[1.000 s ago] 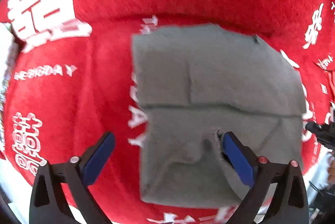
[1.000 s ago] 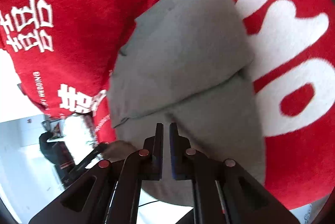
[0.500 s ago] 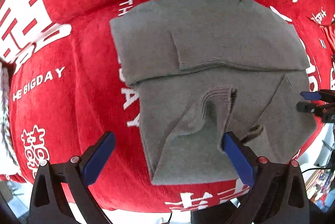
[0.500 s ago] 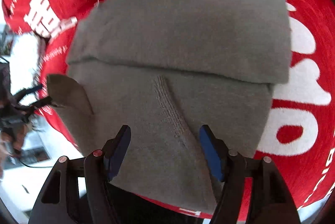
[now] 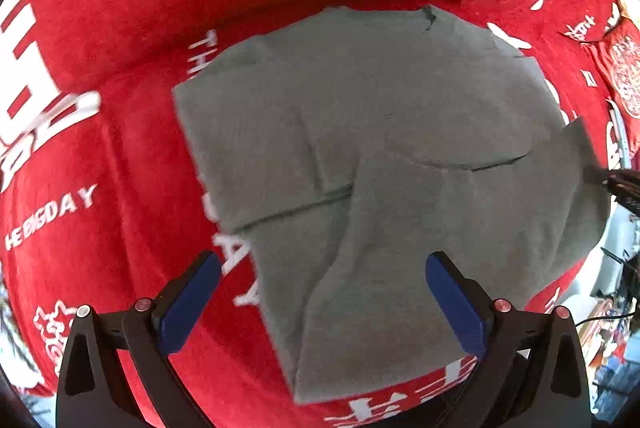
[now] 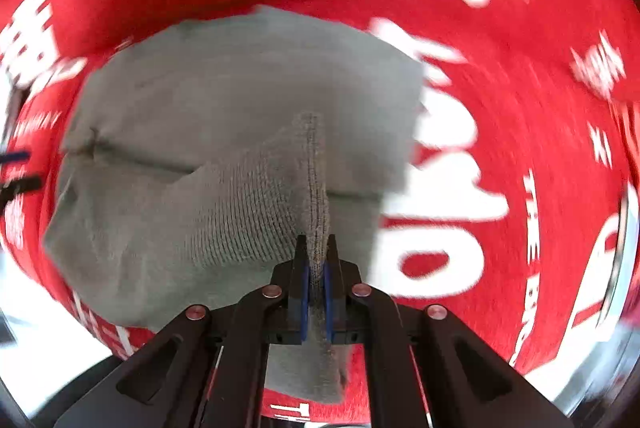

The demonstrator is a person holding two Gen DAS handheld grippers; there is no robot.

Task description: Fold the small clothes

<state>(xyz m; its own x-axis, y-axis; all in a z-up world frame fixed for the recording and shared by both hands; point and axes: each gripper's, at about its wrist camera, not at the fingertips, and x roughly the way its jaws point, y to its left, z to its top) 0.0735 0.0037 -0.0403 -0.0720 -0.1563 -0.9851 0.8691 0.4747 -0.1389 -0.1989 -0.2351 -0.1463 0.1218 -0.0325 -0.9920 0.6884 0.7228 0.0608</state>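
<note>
Right gripper [image 6: 316, 268] is clamped on the ribbed cuff of my grey sweater [image 5: 380, 168], lifting that sleeve to fold it across; left gripper [image 5: 320, 292] hovers spread wide above the red blanket [image 5: 120, 148].

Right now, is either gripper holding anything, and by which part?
The right gripper is shut on the grey knit garment, pinching its ribbed edge. The left gripper is open above the garment and holds nothing.

Right tongs [image 6: 316, 268] newly clamped on sweater cuff [image 6: 316, 188]
</note>
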